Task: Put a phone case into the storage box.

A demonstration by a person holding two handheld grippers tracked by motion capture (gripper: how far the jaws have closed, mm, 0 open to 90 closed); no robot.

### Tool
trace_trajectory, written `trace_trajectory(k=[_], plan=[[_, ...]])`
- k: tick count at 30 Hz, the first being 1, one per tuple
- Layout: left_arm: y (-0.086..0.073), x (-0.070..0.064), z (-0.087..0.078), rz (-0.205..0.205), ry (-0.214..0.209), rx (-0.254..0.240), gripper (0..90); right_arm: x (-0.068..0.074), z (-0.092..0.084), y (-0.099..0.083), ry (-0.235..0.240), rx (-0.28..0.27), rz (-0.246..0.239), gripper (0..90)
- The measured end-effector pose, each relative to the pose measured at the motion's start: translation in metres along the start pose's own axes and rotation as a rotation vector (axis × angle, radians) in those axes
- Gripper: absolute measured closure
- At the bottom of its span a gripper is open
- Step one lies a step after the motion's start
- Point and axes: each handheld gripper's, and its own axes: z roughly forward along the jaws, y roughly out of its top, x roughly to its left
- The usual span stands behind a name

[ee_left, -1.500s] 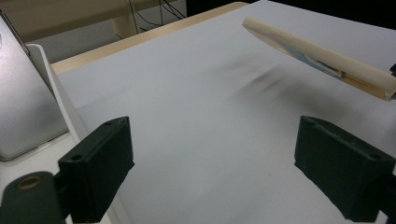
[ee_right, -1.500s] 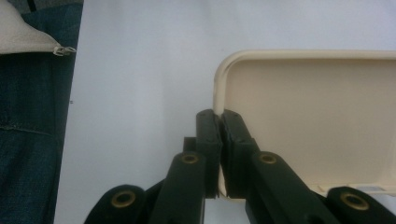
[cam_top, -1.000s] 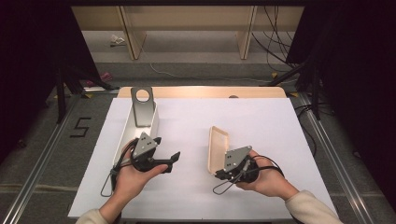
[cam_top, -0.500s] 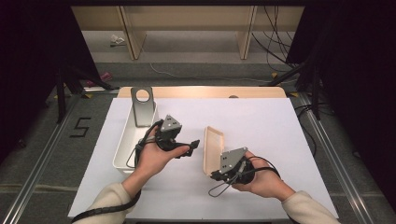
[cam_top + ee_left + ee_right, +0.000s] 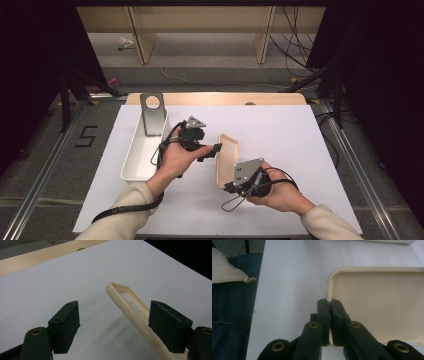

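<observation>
From above, the right gripper (image 5: 231, 186) is clamped on the near rim of the cream phone case (image 5: 226, 159); the left gripper (image 5: 216, 149), jaws just closing, straddles its side edge. In the left gripper view the case (image 5: 135, 311) lies against the right finger (image 5: 170, 327), unpinched. In the right gripper view both fingers (image 5: 323, 315) pinch the case (image 5: 374, 305) wall; it looks light, thin and flexible, so I'd grip the rim.

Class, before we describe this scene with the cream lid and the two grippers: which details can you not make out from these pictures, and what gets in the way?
- High view: the right gripper jaw tips on the cream lid, covered by the gripper's own grey plate.
- Left gripper view: the lid's near end, behind one black jaw and cut off by the bottom edge.
- Right gripper view: the lid's far side, cut off by the right edge.
- High view: the white tray floor, partly hidden by the left forearm.
</observation>
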Motion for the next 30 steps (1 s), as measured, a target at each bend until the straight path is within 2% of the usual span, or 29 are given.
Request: trace_trajectory(k=[3,5,10,16,19,23,30], plan=[[0.003,-0.001,0.005,-0.014,-0.016,0.014,28.0,0.001,0.001,0.001,-0.001,-0.001,-0.008,87.5],[0.004,-0.001,0.008,-0.037,-0.029,0.036,29.7,0.002,0.001,0.002,0.000,0.002,-0.006,87.4],[0.004,0.000,0.016,-0.088,-0.032,0.069,38.1,0.003,0.001,0.004,-0.002,0.005,-0.022,87.5],[0.004,0.004,0.021,-0.160,-0.043,0.083,53.5,0.004,0.001,0.005,-0.006,0.011,-0.033,87.4],[0.003,0.005,0.022,-0.178,-0.042,0.090,62.2,0.005,0.002,0.006,-0.008,0.015,-0.038,87.4],[0.006,0.002,0.018,-0.204,-0.050,0.070,67.8,0.006,0.004,0.006,-0.008,0.026,-0.046,87.6],[0.013,-0.010,0.008,-0.205,-0.069,0.016,76.1,0.006,0.007,0.006,-0.004,0.040,-0.049,88.0]])
